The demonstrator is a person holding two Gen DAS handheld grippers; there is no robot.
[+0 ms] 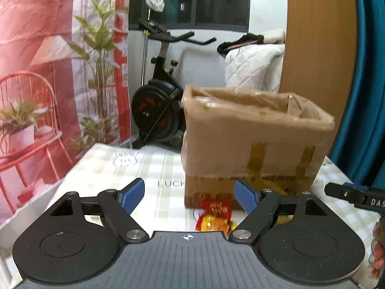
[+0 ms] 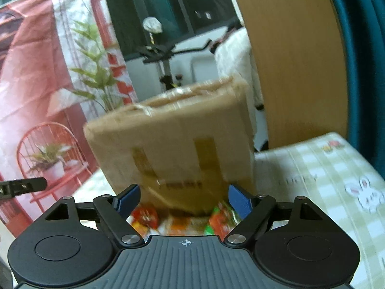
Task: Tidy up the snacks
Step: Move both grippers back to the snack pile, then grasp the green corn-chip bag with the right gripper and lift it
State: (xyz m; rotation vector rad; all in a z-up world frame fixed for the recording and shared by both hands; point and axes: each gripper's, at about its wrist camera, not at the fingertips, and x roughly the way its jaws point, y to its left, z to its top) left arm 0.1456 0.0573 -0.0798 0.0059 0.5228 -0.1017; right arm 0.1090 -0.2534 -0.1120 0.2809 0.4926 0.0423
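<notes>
Fingers [image 1: 130, 196] spread, apparently empty, facing box [image 1: 252, 144].

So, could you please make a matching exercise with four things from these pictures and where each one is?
Things:
1. cardboard box
2. red and yellow snack packet
3. exercise bike
4. left hand-held gripper

Places or states:
A. on the floor behind the table
B. lying on the checked tablecloth, in front of the box
C. open, nothing between its fingers
D. standing on the table with its top open

Pairs: 1-D, 2-B, 3-A, 4-C
</notes>
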